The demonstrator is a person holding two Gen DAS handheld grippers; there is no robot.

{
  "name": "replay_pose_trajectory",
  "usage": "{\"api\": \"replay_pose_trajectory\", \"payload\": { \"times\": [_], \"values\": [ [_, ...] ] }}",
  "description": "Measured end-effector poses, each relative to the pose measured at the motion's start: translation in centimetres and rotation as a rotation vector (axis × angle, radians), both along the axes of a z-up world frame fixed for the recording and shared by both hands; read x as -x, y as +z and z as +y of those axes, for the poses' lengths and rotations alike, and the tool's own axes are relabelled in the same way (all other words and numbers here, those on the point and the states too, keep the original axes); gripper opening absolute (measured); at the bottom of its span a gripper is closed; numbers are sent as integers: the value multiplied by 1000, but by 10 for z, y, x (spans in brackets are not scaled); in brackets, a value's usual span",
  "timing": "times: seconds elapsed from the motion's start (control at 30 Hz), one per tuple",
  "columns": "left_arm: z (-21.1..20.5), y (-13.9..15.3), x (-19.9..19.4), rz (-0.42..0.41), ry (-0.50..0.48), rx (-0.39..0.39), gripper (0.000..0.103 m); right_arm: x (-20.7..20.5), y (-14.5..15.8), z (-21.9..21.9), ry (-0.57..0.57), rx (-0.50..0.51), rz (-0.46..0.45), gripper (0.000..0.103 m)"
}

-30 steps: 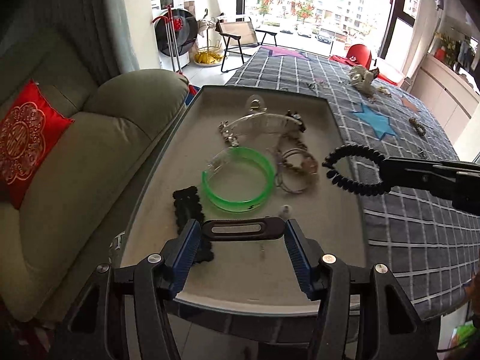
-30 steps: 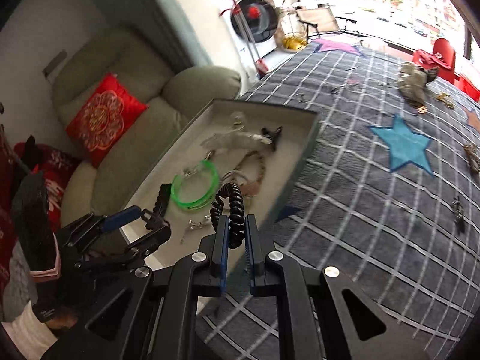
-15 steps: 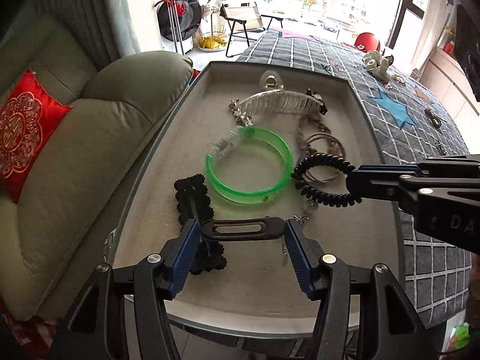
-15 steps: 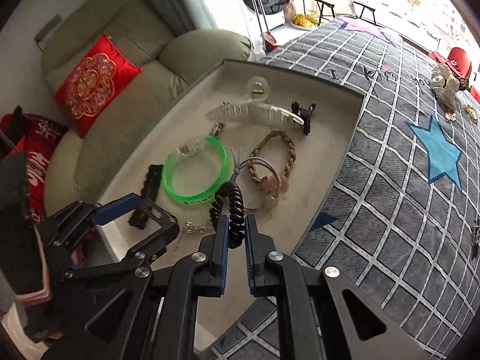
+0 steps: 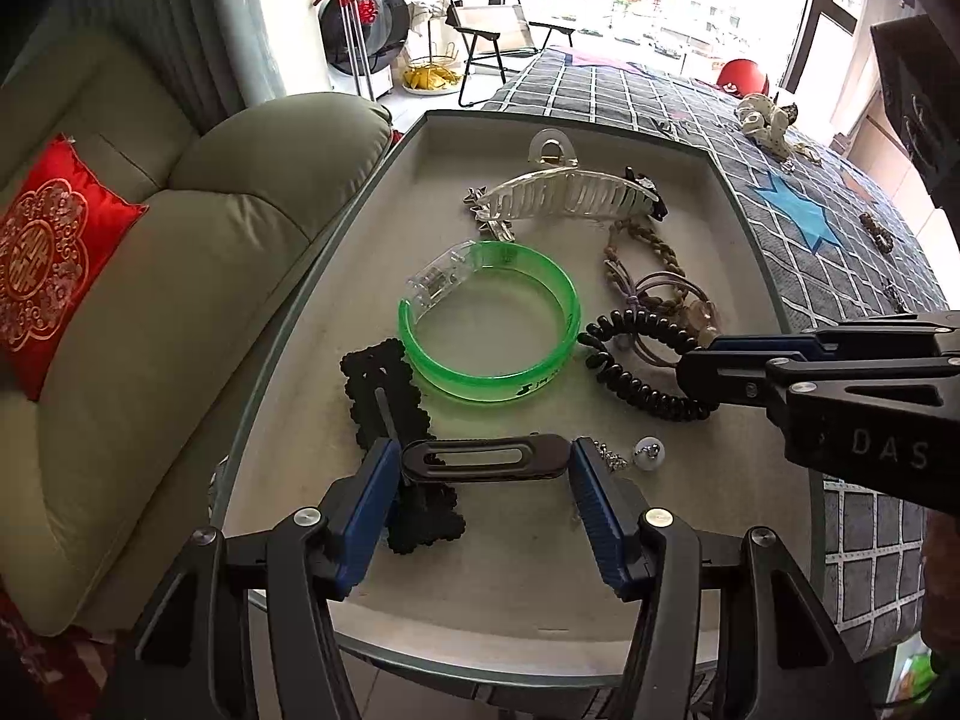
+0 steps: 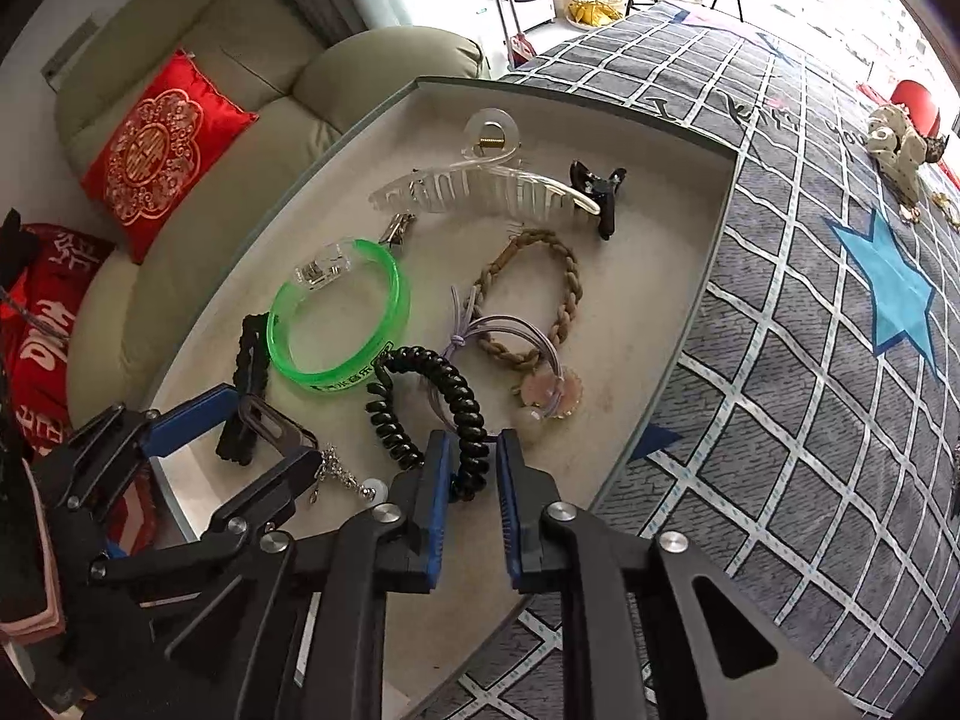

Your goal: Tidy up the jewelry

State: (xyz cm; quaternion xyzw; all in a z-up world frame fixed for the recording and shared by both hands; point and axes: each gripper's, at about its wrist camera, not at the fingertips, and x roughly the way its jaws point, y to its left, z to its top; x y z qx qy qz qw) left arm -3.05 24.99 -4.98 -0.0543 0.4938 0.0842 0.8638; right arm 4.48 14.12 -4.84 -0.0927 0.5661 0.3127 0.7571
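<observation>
Black coil hair tie (image 6: 444, 414) lies between the opening right claw (image 6: 469, 468).

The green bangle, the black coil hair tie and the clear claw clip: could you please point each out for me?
green bangle (image 5: 510, 384), left wrist view, on its near wall.
black coil hair tie (image 6: 462, 396), right wrist view, on its right curve.
clear claw clip (image 6: 480, 192), right wrist view, on its toothed body.

Daylight pours in from the windows (image 5: 648, 6) at the top, blown out to white. The tray (image 5: 312, 324) is evenly lit with soft, faint shadows. Both views are sharp, with strong fisheye bending at the edges and dark vignetted corners.
</observation>
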Motion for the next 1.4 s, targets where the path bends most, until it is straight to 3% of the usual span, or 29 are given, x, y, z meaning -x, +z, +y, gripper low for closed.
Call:
{"api": "replay_pose_trajectory", "payload": {
  "times": [0.07,0.33,0.53,0.57,0.6,0.63,1.4],
  "values": [
    [0,1,0,-1,3,-4,61,2,4,-2,1,-11,-9,38],
    [-1,5,3,-2,17,-21,61,12,24,-13,-20,-44,-42,55],
    [-2,11,2,-11,28,-22,61,16,37,-29,-48,-67,-59,58],
    [-2,11,2,-12,29,-23,65,16,38,-31,-52,-68,-60,58],
    [-2,12,2,-15,32,-26,82,16,38,-33,-56,-69,-61,58],
    [-2,13,3,-24,37,-32,89,17,39,-35,-62,-68,-61,58],
    [-10,11,2,7,18,-31,89,19,33,-50,-93,-52,-53,58]
  ]
}}
